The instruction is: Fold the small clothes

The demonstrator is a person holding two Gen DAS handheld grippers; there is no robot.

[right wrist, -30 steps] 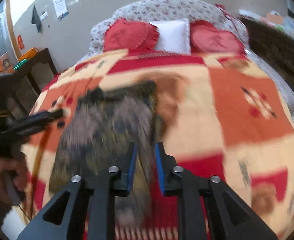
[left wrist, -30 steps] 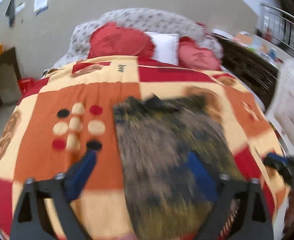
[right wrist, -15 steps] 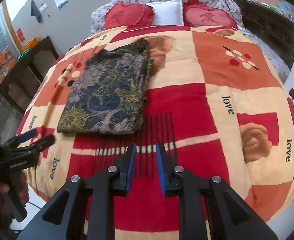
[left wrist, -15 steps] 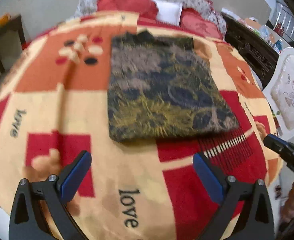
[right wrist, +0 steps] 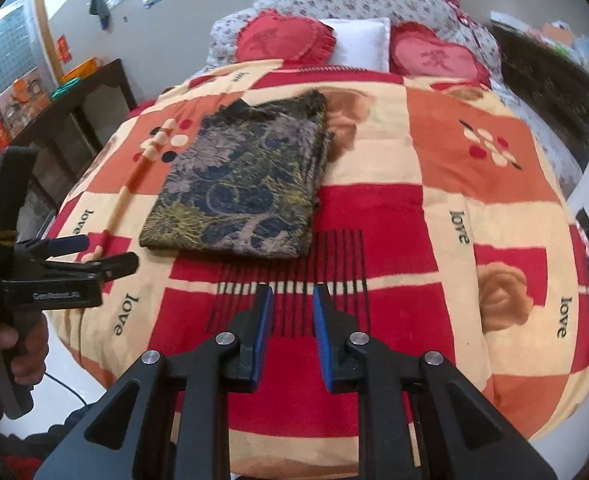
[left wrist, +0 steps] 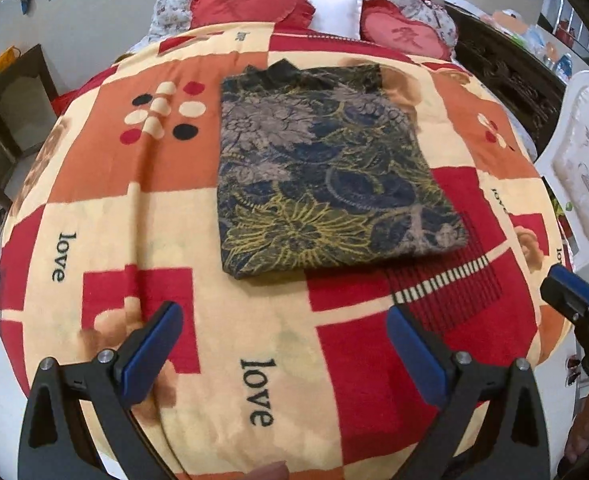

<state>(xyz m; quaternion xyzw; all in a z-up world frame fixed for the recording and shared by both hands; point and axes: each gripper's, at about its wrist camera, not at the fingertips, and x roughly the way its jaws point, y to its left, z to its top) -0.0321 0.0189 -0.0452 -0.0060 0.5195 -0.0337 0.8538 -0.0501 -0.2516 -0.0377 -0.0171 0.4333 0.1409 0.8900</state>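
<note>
A dark floral garment, folded into a flat rectangle, lies on the bed's patterned blanket; it also shows in the right wrist view. My left gripper is wide open and empty, held above the blanket's near edge, well short of the garment. It shows from the side in the right wrist view. My right gripper has its jaws a narrow gap apart with nothing between them, above the red striped patch just in front of the garment. Its tip shows in the left wrist view.
Two red heart cushions and a white pillow lie at the head of the bed. A dark side table stands left of the bed. A dark dresser and a white chair stand on the right.
Both grippers have pulled back from the garment toward the foot of the bed. The garment lies folded where it was left. The right jaws have opened a little wider.
</note>
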